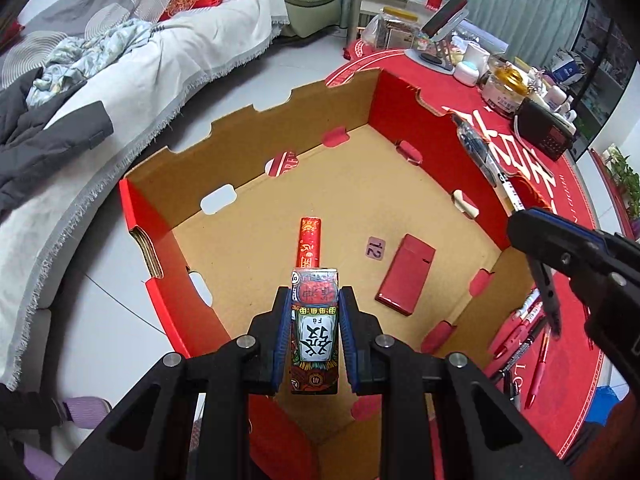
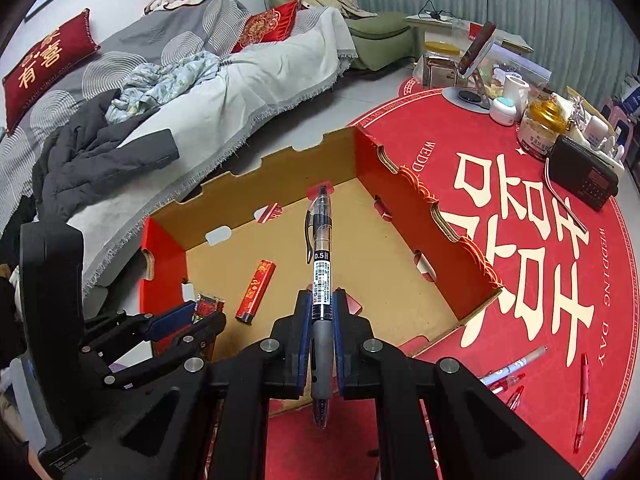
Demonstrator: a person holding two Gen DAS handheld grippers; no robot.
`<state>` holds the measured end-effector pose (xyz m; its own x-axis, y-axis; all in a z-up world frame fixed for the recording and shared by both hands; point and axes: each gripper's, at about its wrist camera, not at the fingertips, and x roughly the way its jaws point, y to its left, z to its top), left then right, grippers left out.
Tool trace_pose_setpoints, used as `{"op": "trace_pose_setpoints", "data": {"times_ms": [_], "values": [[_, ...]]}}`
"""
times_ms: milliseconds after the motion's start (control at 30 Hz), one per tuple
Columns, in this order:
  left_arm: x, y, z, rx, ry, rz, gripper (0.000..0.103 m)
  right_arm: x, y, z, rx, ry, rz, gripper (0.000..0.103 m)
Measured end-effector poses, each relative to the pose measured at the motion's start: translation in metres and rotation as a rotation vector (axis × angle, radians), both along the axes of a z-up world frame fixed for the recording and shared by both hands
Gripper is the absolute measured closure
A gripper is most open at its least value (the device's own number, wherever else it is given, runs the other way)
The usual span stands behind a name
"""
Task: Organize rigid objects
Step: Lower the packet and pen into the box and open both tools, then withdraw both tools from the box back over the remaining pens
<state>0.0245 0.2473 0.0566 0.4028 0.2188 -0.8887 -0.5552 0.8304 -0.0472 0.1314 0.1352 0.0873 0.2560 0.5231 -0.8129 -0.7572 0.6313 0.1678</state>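
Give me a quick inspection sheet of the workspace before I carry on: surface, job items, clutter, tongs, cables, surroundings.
Surface: red round mat, partly bare.
Job's things: cardboard box holding a red lighter and a flat red case; loose pens on the mat.
Clutter: jars, radio, phone stand at the far edge.
Tongs: left tongs shut on a small printed box; right tongs shut on a black gel pen.
Cables: charger lead on the side table.
Surroundings: sofa with clothes.

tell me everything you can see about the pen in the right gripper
The clear-barrelled black gel pen has a grey rubber grip, a black clip, a white barcode label marked 0.5. The right gripper is shut on it just above the grip section, clip end pointing away over the open red-and-brown cardboard box. Nothing else touches it.
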Motion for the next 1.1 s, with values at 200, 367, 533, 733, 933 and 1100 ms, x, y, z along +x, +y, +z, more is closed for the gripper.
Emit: {"op": "trace_pose_setpoints", "data": {"times_ms": [200,367,533,733,933,1100], "values": [[0.005,0.009,-0.011,-0.031,0.036,0.018,0.064,0.012,0.003,-0.007,-0.015,0.026,-0.037,0.092],[0.003,0.006,-0.009,-0.019,0.015,0.012,0.042,0.014,-0.012,-0.010,-0.024,0.041,-0.068,0.092],[-0.003,-0.009,0.000,-0.007,-0.027,-0.009,0.041,0.003,-0.048,-0.001,-0.002,0.002,-0.111,0.092],[-0.017,-0.060,0.014,-0.005,-0.082,-0.096,0.041,-0.016,-0.115,-0.010,-0.023,-0.025,-0.183,0.091],[-0.028,-0.132,-0.001,-0.052,-0.059,-0.228,0.041,-0.023,-0.186,-0.048,-0.067,0.084,-0.274,0.091],[-0.026,-0.173,-0.038,-0.123,0.043,-0.286,0.041,-0.039,-0.211,-0.065,-0.073,0.123,-0.259,0.091]]}}
